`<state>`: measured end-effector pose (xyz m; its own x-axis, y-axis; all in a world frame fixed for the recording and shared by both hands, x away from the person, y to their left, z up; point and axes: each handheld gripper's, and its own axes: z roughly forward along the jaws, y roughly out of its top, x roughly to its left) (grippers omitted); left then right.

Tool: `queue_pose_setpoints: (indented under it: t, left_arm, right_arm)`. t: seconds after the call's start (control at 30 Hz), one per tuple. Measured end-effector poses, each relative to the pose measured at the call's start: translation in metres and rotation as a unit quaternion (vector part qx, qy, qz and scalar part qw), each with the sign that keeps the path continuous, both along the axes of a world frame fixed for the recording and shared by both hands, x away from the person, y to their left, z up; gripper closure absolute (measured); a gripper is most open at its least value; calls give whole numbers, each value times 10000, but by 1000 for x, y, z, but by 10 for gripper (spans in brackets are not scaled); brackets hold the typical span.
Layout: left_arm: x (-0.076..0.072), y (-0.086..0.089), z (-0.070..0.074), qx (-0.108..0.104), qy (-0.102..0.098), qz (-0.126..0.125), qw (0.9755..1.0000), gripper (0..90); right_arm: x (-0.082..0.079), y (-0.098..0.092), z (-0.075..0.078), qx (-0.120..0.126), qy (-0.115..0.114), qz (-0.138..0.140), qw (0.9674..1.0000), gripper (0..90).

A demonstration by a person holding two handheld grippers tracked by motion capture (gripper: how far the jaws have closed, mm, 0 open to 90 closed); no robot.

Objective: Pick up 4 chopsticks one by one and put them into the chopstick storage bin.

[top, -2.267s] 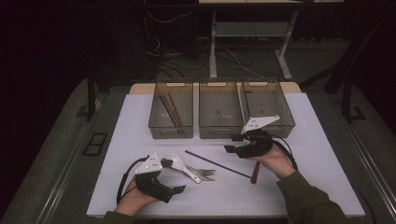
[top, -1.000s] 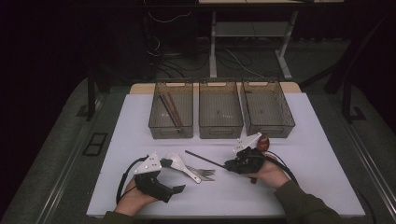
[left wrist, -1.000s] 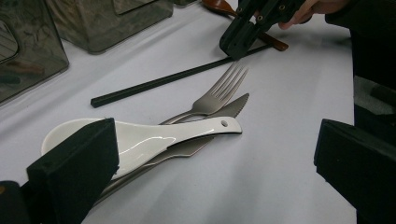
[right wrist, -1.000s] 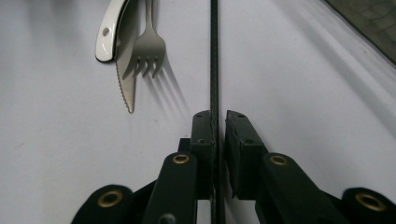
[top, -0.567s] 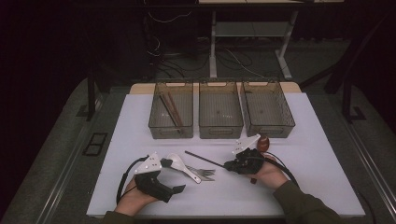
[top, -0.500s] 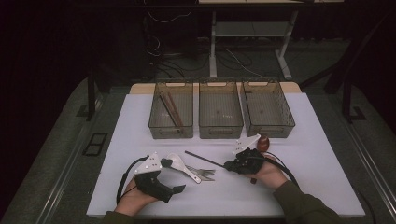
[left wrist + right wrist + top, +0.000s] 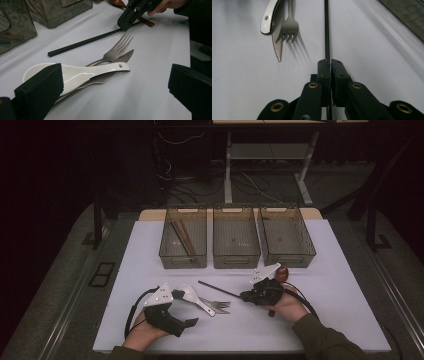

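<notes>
Black chopstick (image 7: 327,30) pinched between closed right gripper (image 7: 330,65) jaws at frame centre; left gripper (image 7: 112,92) wide, probably empty.

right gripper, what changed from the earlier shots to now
The right gripper came down from near the bins to the black chopstick, and its jaws have just been closing onto its end. The left gripper, white spoon, fork and knife stayed put.

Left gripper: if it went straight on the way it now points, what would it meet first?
The white spoon, lying just ahead between the open left gripper jaws, on top of the fork and knife. Depth is hard to judge.
</notes>
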<state>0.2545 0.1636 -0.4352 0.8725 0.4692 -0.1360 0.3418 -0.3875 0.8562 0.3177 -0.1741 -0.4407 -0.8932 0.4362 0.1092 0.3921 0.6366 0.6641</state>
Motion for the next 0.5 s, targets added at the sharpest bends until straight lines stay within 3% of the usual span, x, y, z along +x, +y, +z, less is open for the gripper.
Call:
queue_pose_setpoints:
  t: [0.5]
  left_arm:
    - [0, 0, 0, 0, 3, 9, 10000, 0]
  right_arm:
    - [2, -15, 24, 582, -130, -91, 9982, 859]
